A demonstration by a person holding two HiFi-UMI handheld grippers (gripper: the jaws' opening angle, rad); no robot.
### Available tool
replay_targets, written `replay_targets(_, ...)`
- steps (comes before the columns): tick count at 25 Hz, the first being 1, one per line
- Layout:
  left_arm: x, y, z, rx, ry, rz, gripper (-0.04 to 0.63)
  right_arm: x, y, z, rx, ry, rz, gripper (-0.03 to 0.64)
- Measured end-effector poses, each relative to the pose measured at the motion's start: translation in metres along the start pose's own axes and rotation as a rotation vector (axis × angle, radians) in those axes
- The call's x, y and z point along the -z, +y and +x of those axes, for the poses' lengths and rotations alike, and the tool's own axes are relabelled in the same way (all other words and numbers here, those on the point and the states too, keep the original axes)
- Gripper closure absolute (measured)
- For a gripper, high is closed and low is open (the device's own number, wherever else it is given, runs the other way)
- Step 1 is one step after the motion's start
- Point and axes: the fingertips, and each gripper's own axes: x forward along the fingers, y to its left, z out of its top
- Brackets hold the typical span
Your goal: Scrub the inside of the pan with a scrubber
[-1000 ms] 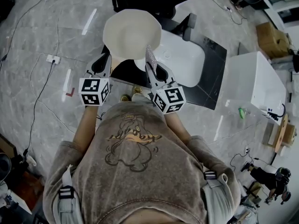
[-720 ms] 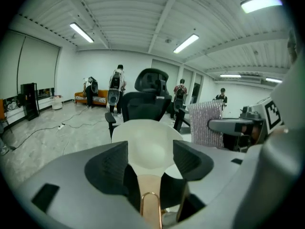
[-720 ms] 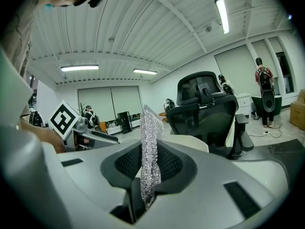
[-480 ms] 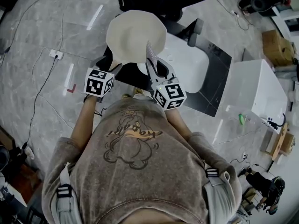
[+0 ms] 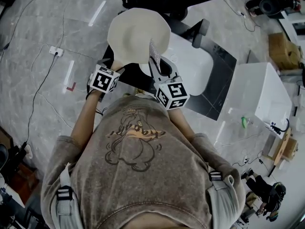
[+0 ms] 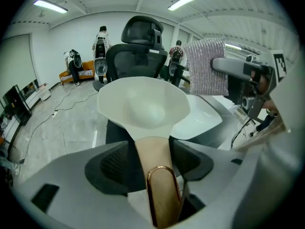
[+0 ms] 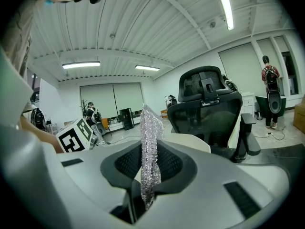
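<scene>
1. Left tongs point(image 6: 152, 149) have just been opening and stand wide. The pads flank the pan's handle point(image 6: 159, 194) without squeezing, so I read this as letting go.
2. Right tongs point(image 7: 150, 163) pinch the silvery scrubber point(image 7: 148, 137) upright with its free edge leading, ready to rub.
3. The pan point(image 6: 143, 106) seems to rest at the black desk's point(image 5: 217, 80) near corner beside the white basin point(image 5: 190, 63). Its inside faces up, within the scrubber's reach.

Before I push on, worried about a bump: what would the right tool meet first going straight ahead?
Probably the pan, its pale rim just beyond the scrubber that the right tool grips; the black chair stands farther back. Depth is unclear.
</scene>
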Motion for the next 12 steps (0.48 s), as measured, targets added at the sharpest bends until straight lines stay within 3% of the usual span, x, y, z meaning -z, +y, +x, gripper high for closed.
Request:
replay_targets(5,0.012,0.002,0.008,-0.002,0.053,-0.018,0.304,0.005,-0.004,0.004,0.003,0.023,-0.002,0.538)
replay_targets(8,0.012,0.000,0.008,0.008,0.055,-0.036,0.351,0.008,-0.006,0.008,-0.004,0.045,-0.019,0.538)
replay_targets(12,0.013,-0.002,0.008,0.018,0.059,-0.049,0.356,0.015,-0.001,0.022,-0.072,0.100,-0.090,0.537)
